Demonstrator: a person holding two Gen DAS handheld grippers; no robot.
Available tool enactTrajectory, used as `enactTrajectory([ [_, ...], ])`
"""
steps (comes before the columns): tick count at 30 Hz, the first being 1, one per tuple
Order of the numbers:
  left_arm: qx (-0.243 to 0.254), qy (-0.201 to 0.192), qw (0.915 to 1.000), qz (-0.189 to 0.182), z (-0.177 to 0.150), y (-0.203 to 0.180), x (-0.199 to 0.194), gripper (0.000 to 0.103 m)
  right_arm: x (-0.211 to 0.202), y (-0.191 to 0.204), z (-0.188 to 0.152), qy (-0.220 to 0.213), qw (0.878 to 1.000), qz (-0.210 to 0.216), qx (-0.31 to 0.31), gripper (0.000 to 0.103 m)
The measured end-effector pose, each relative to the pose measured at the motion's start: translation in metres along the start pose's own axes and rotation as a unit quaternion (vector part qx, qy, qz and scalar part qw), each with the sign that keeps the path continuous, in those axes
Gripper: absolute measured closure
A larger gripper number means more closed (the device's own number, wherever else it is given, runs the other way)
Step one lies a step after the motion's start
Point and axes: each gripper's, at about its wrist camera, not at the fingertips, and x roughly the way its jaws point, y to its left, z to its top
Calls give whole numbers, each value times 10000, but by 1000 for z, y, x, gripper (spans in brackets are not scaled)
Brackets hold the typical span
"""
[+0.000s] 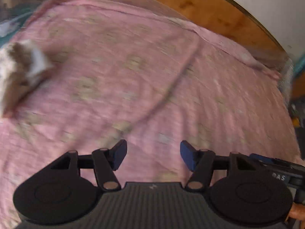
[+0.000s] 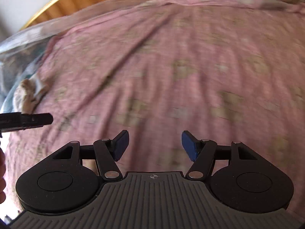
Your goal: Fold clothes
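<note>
A brown and white garment [image 1: 22,70] lies bunched at the left edge of a bed covered in a pink patterned sheet [image 1: 152,76]. In the right wrist view the same garment [image 2: 28,93] sits far left on the sheet [image 2: 171,66]. My left gripper [image 1: 153,155] hovers above the sheet, open, with nothing between its blue pads. My right gripper [image 2: 154,146] is also open and empty over the sheet. Both views are motion-blurred. The garment is well left of both grippers.
A wooden headboard [image 1: 200,2] runs along the far side of the bed, with a white wall behind it. Part of the other gripper's black body [image 2: 26,121] juts in at the left. A teal fabric [image 2: 11,95] lies beside the garment.
</note>
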Motion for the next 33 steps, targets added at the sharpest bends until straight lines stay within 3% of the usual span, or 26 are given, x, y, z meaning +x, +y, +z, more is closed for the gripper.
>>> enactTrajectory([
  [2, 451, 329, 9976, -421, -13, -68, 27, 40, -27, -65, -14, -102, 9979, -438, 457, 38],
  [5, 1181, 683, 9868, -870, -31, -172, 59, 39, -67, -162, -36, -254, 9872, -1091, 1138, 35],
  [9, 1795, 962, 9705, -1293, -58, -279, 86, 37, -125, -264, -61, -797, 9575, -2086, 1825, 21],
  [13, 2251, 1078, 9585, -1376, -83, -344, 98, 37, -163, -349, -64, -1349, 9257, -2786, 2171, 12],
  [16, 2335, 1170, 9558, -1352, -97, -365, 102, 36, -156, -398, -54, -1314, 9184, -2916, 2330, 8],
  [19, 2380, 1215, 9555, -1250, -108, -372, 105, 36, -122, -431, -47, -798, 9252, -2889, 2326, 10],
  [20, 2353, 1209, 9572, -1178, -109, -369, 106, 36, -111, -442, -45, -626, 9269, -2878, 2324, 21],
  [21, 2296, 1195, 9597, -1094, -109, -363, 106, 36, -99, -453, -42, -453, 9284, -2867, 2320, 51],
  [23, 2122, 1141, 9661, -926, -104, -349, 105, 36, -93, -451, -42, -454, 9336, -2726, 2280, 68],
  [24, 1997, 1102, 9699, -858, -101, -341, 104, 36, -94, -444, -41, -555, 9361, -2708, 2174, 84],
  [28, 1385, 921, 9837, -690, -85, -308, 99, 36, -111, -405, -30, -1156, 9529, -1941, 2026, 87],
  [31, 1068, 811, 9889, -645, -77, -293, 96, 36, -134, -349, -1, -1758, 9667, -767, 1697, 87],
  [33, 912, 675, 9920, -562, -70, -286, 92, 36, -152, -299, 26, -2127, 9684, 138, 1297, 88],
])
